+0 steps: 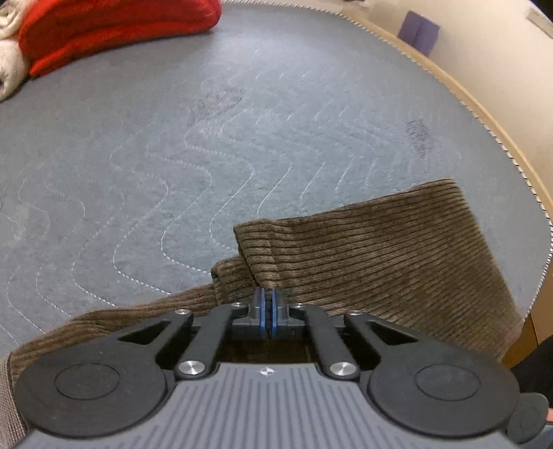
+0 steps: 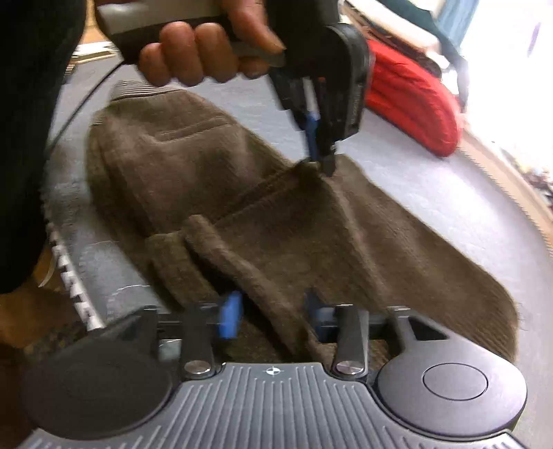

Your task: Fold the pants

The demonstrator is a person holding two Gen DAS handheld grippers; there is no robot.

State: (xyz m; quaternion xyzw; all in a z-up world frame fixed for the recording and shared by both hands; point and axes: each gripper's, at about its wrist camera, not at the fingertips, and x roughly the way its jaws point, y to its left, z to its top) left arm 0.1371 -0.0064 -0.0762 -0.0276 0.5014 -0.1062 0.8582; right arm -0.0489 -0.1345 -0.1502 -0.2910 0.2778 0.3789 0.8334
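The brown corduroy pants (image 2: 214,179) lie spread on the grey quilted pad (image 1: 145,165) that covers the bench, near its edge, with a fold of cloth bunched up in the middle. The left gripper (image 1: 268,304) points steeply down at that fold, its jaws clenched tight with only a thin pinch of corduroy between the blue pads; in the right wrist view its tip meets the cloth at a raised ridge, and the hand (image 2: 200,51) gripping its handle shows above. The right gripper (image 2: 273,312) sits low over the nearer part of the pants with a thick roll of fabric running between its jaws. The blue pads stand apart on either side of the roll and do not seem to press it, though blur makes this hard to judge.

To do this step well, the right side should probably close firmly on the whole roll before anything is lifted, so both layers come up together. Both pinches should then rise evenly and carry the cloth across in one smooth sweep. The red folded cloth (image 1: 114,31) at the far side lies well apart.
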